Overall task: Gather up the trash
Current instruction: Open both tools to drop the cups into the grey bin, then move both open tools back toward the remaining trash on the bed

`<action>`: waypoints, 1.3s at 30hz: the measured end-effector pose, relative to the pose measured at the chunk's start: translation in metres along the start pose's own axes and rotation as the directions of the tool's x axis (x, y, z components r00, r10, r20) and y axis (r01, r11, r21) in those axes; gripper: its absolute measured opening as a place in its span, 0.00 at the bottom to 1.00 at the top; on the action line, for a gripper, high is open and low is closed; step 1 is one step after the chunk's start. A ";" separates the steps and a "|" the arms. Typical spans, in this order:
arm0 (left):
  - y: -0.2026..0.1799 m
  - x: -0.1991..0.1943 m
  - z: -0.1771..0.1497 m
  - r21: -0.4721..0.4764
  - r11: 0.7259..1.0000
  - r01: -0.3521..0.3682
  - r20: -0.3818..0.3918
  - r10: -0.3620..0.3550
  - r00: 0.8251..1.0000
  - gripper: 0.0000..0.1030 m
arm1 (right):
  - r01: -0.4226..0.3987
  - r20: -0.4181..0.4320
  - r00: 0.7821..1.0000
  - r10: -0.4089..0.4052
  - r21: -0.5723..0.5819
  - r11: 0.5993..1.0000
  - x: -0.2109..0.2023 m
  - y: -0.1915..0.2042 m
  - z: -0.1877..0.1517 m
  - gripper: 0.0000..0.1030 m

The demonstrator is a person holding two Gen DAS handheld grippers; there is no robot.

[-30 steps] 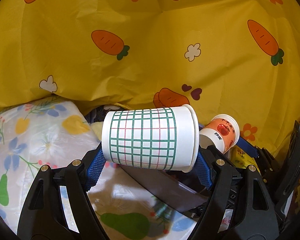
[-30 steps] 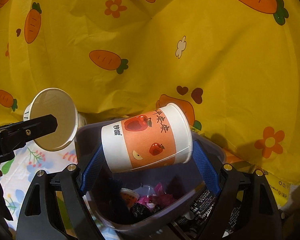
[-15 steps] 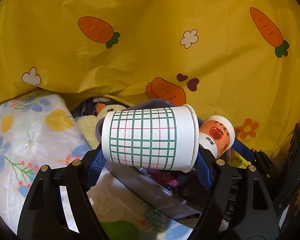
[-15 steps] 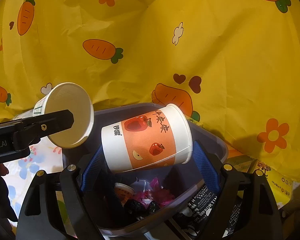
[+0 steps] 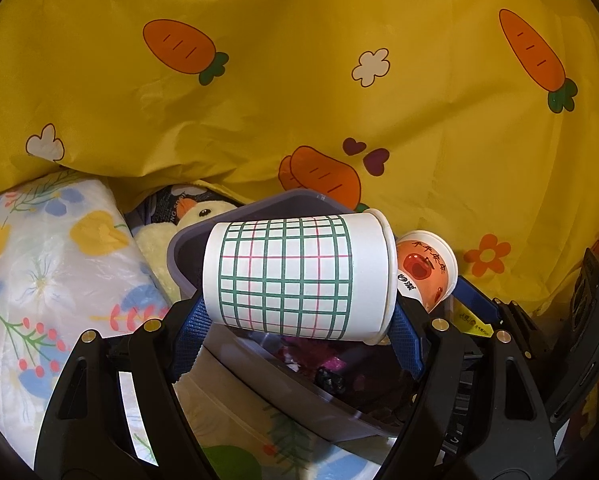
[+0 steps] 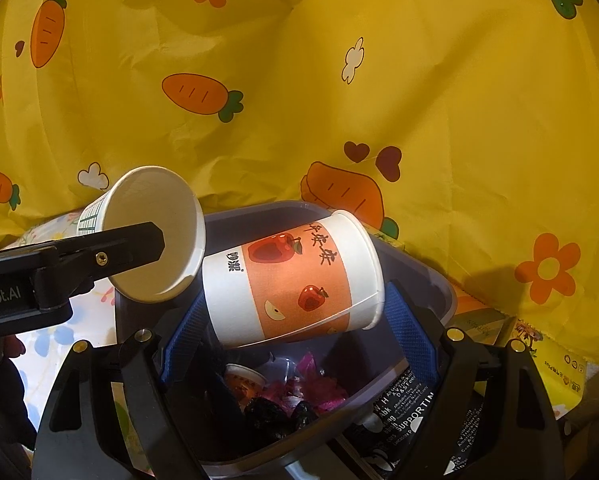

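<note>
bin (image 6: 439,288) floor hidden beneath trash (image 6: 299,392)

Behind everything you face a creased yellow cloth (image 5: 299,92) printed with orange carrots, white flowers and dark hearts. To your left lies a white floral sheet (image 5: 39,280), with a plush duck (image 5: 191,220) tucked beside it. Lighting is warm and dim.

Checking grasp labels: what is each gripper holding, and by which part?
Left gripper clamps the grid-pattern cup end to end, base and rim. Right gripper clamps the apple-print cup likewise, above the bin.
</note>
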State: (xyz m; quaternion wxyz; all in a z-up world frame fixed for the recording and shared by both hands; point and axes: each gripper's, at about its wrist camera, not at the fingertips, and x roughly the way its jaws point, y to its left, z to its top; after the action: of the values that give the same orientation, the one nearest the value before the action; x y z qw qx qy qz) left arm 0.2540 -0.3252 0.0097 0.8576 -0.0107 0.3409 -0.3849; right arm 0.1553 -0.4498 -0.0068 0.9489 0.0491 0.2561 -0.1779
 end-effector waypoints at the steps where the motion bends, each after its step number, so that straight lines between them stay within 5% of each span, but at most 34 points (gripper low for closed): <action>1: 0.000 0.000 0.000 0.002 1.000 0.001 -0.001 -0.001 1.000 0.74 | -0.001 0.000 1.000 0.001 0.000 1.000 0.000 0.000 0.000 0.81; 39: 0.017 -0.022 -0.009 -0.073 0.996 -0.042 0.029 0.044 0.999 0.85 | 0.020 -0.011 1.000 -0.020 0.020 1.000 -0.001 0.002 -0.004 0.86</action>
State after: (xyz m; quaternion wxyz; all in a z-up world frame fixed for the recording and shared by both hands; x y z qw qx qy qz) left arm 0.2496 -0.2962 0.0106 0.8699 -0.0400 0.3417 -0.3535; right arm 0.1532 -0.4472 -0.0096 0.9451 0.0569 0.2599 -0.1898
